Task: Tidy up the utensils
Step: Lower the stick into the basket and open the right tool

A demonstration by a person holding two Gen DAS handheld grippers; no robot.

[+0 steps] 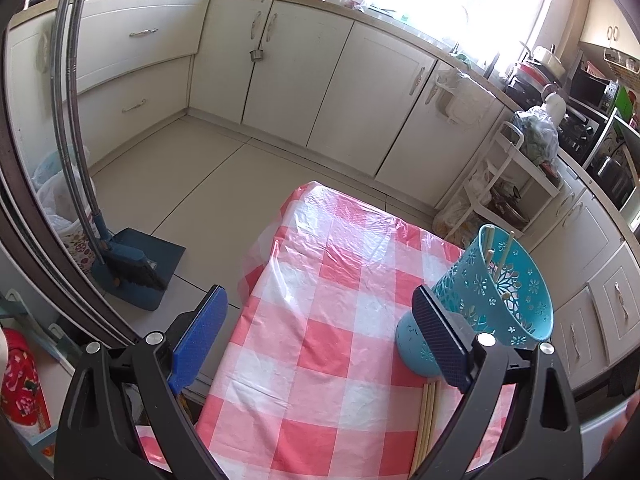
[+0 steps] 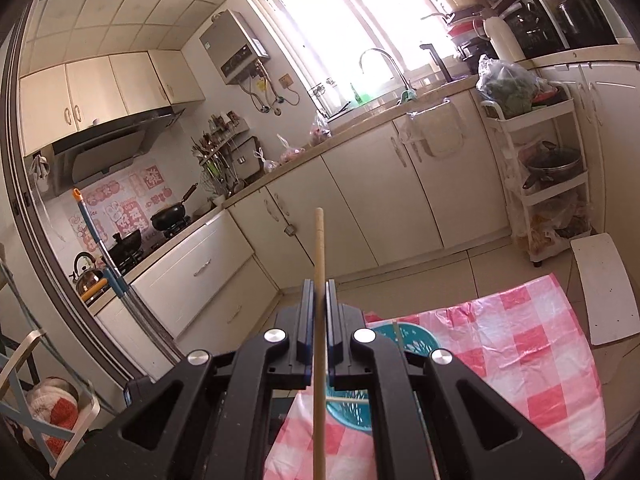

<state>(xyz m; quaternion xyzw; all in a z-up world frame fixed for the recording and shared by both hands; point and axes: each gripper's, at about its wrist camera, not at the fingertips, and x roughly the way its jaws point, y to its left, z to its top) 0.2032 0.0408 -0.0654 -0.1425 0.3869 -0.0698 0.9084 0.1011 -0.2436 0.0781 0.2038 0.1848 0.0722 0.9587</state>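
A teal perforated utensil holder [image 1: 496, 300] stands on the pink checked tablecloth [image 1: 312, 320] with a few wooden chopsticks [image 1: 505, 249] poking out of it. More chopsticks [image 1: 427, 412] lie flat on the cloth just in front of it. My left gripper [image 1: 320, 320] is open, its right finger beside the holder. In the right wrist view my right gripper [image 2: 319, 292] is shut on a single wooden chopstick [image 2: 319, 248] that points up and forward. It hangs above the holder [image 2: 408, 338], which is mostly hidden behind the gripper body.
Cream kitchen cabinets [image 1: 304, 80] line the far walls. A blue dustpan and brush [image 1: 132, 264] stand on the floor left of the table. A white shelf trolley [image 2: 548, 176] with pots and bags is at the right, and a white board [image 2: 604, 288] lies beyond the table.
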